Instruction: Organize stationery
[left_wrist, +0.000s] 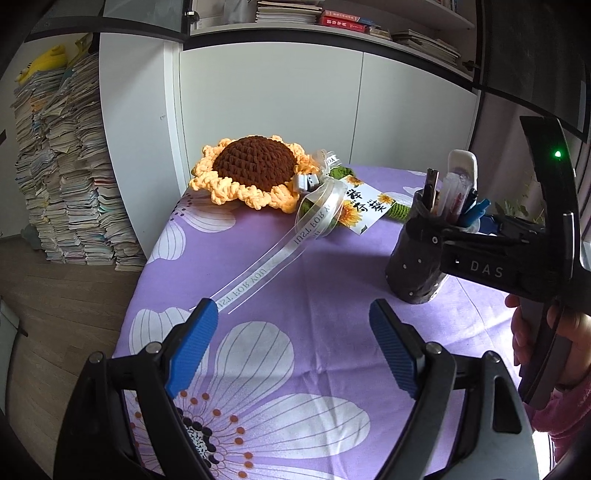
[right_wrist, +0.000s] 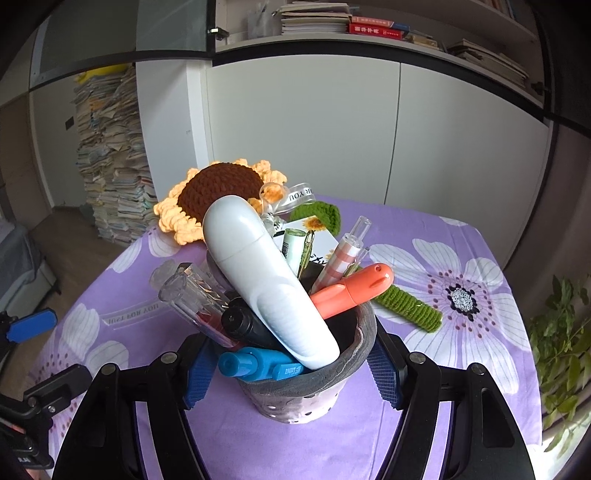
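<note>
A dark grey pen holder (right_wrist: 295, 387) stands on the purple flowered tablecloth (right_wrist: 461, 362), full of stationery: a large white tube (right_wrist: 266, 280), an orange marker (right_wrist: 351, 291), a blue pen (right_wrist: 258, 363), a black marker (right_wrist: 243, 325), clear pens. My right gripper (right_wrist: 291, 373) has its blue pads on both sides of the holder, shut on it. In the left wrist view the holder (left_wrist: 417, 258) stands at the right with the right gripper around it. My left gripper (left_wrist: 293, 350) is open and empty above the cloth.
A crocheted sunflower (left_wrist: 251, 173) with a clear ribbon (left_wrist: 269, 258) and a card (left_wrist: 364, 208) lies at the table's back. White cabinets stand behind. Stacks of books (left_wrist: 66, 177) stand on the floor at left. A plant (right_wrist: 561, 339) is at the right edge.
</note>
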